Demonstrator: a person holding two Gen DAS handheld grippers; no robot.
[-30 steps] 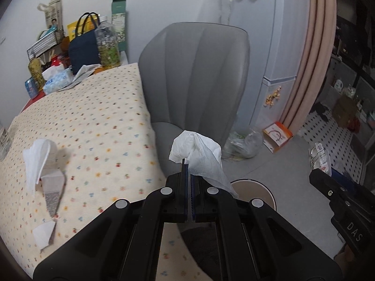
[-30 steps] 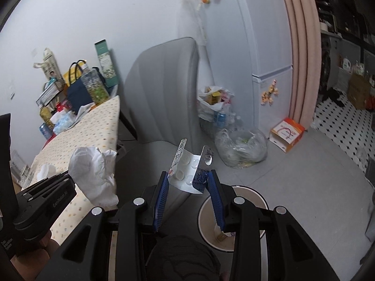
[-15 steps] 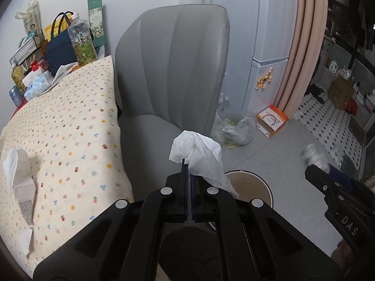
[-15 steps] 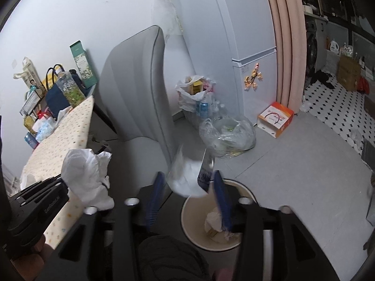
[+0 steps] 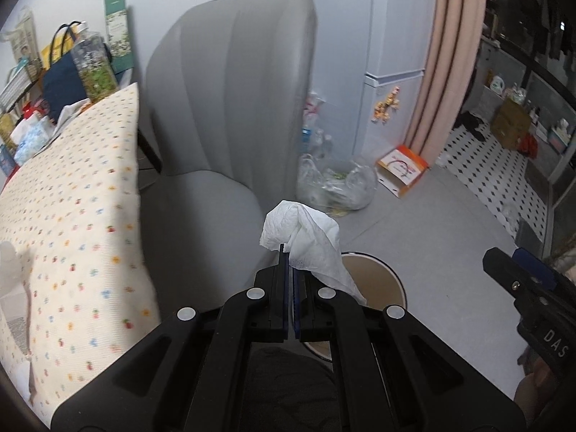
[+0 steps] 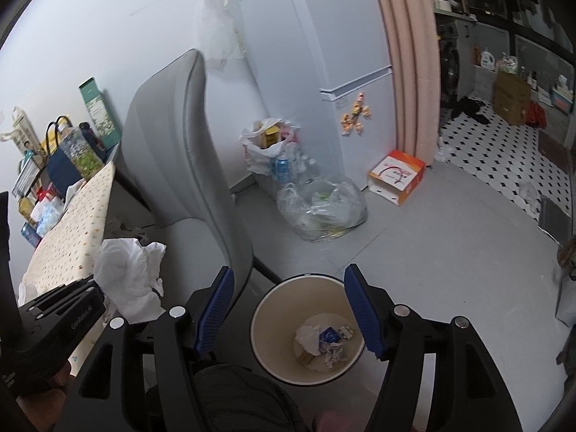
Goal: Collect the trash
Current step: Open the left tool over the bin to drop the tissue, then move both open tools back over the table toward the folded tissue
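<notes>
I'm hovering my right gripper [image 6: 288,309], jaws just opened wide and empty, over the bin [image 6: 259,327]; left gripper [image 5: 289,262], clamping the tissue [image 5: 306,237], should release next.

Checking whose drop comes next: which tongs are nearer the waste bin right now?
Right. The right tongs hang open directly over the waste bin; the left tongs, shut on the crumpled tissue, sit off to its side, by the chair.

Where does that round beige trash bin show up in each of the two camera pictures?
Left wrist view: the trash bin sits low, just right of centre, partly hidden behind the crumpled tissue.
Right wrist view: it sits bottom centre, seen from above, trash inside.
Shared landmark: the grey chair to the bin's left.
</notes>
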